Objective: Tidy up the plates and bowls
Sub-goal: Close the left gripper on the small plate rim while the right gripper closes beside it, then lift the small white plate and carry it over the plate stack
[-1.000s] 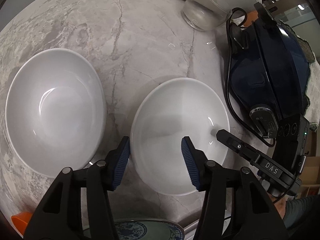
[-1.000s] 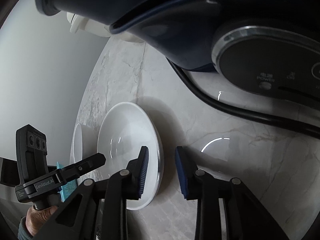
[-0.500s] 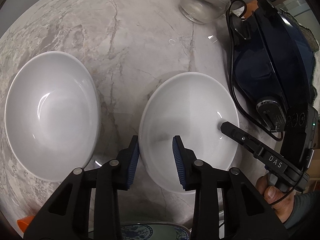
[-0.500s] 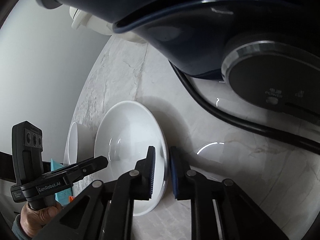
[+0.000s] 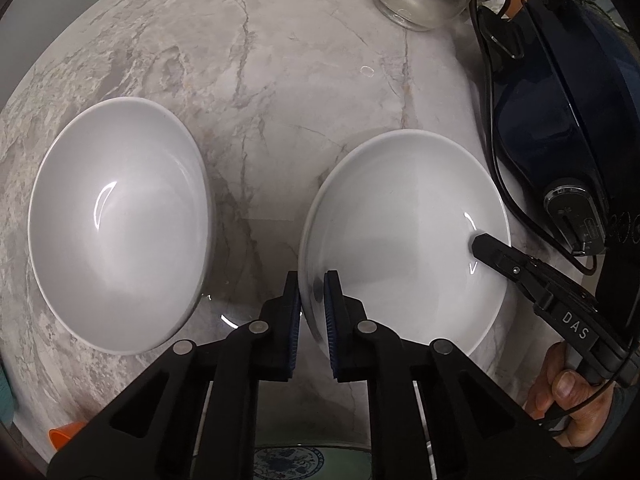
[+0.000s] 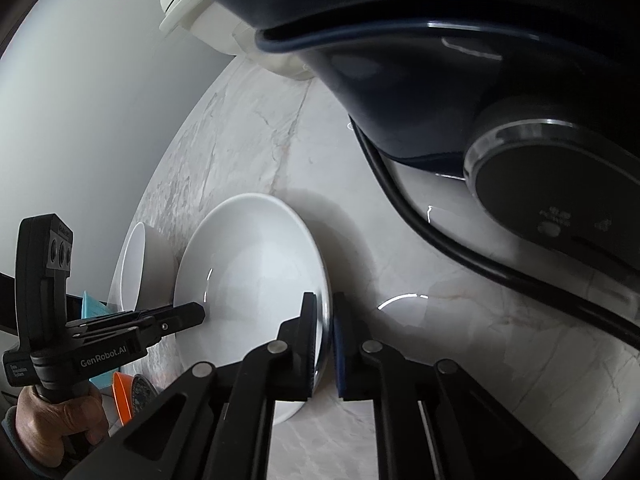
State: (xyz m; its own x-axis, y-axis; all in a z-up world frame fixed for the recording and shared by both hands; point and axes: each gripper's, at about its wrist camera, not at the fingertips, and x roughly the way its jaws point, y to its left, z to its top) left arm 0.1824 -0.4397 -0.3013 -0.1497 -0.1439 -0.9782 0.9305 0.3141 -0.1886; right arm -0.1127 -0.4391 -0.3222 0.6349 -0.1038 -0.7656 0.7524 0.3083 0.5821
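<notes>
Both tongs, left tongs [image 5: 312, 312] and right tongs [image 6: 325, 332], pinch opposite rims of one glossy white bowl [image 5: 404, 236]: rigid, slippery, breakable.

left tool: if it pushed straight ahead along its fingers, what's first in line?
The left tool is already clamped on the white bowl's near rim, so probably that bowl's wall, then the marble countertop beneath.

Soft, dim light, small glare arcs on the white bowl [image 5: 404, 236], fisheye-bent dark corners.
</notes>
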